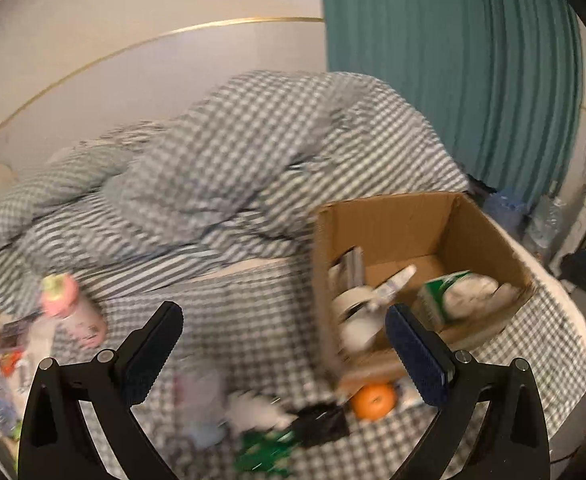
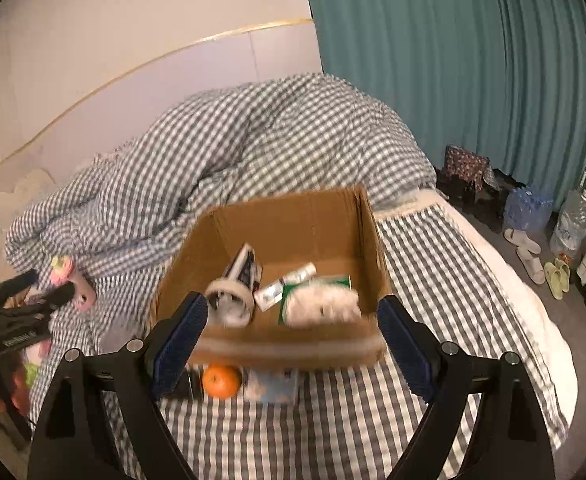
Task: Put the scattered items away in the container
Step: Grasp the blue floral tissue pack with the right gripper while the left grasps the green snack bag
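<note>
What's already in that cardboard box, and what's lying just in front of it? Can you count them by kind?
In the cardboard box:
Tape roll: 1
Tube: 1
Green-and-white pack: 1
Dark upright item: 1

In front of it:
Orange: 1
Pale blue packet: 1

Total: 6

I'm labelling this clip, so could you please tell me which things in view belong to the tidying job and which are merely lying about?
Belong to the job:
cardboard box
orange
pink bottle
tape roll, already in the box
tissue pack, already in the box

Just lying about:
checked duvet
teal curtain
slippers on the floor
water bottle
</note>
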`<action>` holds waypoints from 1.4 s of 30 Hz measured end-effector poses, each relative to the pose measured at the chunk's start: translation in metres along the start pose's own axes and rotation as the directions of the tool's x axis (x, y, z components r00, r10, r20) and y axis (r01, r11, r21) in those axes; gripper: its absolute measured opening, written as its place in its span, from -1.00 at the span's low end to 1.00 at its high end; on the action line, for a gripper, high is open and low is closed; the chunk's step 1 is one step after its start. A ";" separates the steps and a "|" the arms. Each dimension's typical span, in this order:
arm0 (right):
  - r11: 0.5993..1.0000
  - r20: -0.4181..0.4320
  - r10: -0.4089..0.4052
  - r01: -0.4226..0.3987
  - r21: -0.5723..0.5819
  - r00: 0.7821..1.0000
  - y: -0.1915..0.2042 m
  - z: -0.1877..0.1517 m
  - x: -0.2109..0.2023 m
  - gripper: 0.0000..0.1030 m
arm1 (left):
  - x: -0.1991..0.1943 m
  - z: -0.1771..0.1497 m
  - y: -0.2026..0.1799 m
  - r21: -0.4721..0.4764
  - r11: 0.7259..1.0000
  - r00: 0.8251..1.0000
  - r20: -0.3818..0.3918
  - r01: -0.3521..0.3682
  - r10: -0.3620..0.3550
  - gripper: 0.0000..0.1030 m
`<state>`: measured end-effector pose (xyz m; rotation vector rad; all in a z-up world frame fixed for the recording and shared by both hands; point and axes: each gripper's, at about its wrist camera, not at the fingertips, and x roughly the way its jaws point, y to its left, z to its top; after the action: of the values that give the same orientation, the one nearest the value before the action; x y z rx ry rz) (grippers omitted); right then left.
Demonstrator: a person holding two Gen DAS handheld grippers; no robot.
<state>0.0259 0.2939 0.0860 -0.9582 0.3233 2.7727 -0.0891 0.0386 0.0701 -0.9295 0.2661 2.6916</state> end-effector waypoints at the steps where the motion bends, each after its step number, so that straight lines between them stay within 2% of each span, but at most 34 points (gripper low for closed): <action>1: 1.000 -0.013 0.001 -0.001 0.003 1.000 0.000 -0.008 0.000 0.69 | -0.006 -0.009 0.008 -0.002 1.000 1.000 0.000 -0.019 0.019 1.00; 5: 1.000 -0.083 0.011 -0.010 0.014 0.996 0.006 -0.039 0.012 0.69 | -0.013 -0.047 0.035 -0.009 0.997 0.996 -0.025 -0.082 0.082 1.00; 10: 1.000 -0.162 -0.007 0.006 -0.011 0.987 0.024 -0.074 0.035 0.69 | 0.004 -0.102 0.060 -0.031 0.989 0.984 -0.109 -0.146 0.142 1.00; 13: 1.000 -0.212 -0.002 -0.003 -0.024 0.977 0.032 -0.092 0.050 0.69 | 0.017 -0.134 0.063 -0.057 0.990 0.979 -0.167 -0.129 0.118 1.00; 17: 0.999 -0.252 -0.003 -0.007 -0.038 0.968 0.044 -0.105 0.070 0.69 | 0.034 -0.161 0.049 -0.083 0.995 0.978 -0.204 -0.054 0.036 1.00; 20: 0.999 -0.283 -0.022 0.008 -0.051 0.959 0.049 -0.111 0.087 0.69 | 0.053 -0.170 0.032 -0.096 0.995 0.972 -0.234 0.001 -0.023 1.00; 26: 0.997 -0.343 -0.049 0.026 -0.072 0.938 0.050 -0.125 0.125 0.69 | 0.087 -0.175 0.008 -0.034 0.999 0.961 -0.277 -0.033 0.022 1.00; 35: 0.992 -0.404 -0.104 0.068 -0.103 0.909 0.048 -0.134 0.177 0.69 | 0.125 -0.179 0.004 -0.049 0.998 0.949 -0.313 -0.034 0.017 1.00; 42: 0.981 -0.409 -0.167 0.111 -0.157 0.897 0.053 -0.136 0.204 0.69 | 0.148 -0.178 0.005 -0.066 0.997 0.941 -0.338 -0.044 0.019 1.00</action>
<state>-0.0656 0.2293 -0.1382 -1.5508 0.1247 2.4610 -0.1000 0.0174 -0.1597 -1.4220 0.2550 2.5719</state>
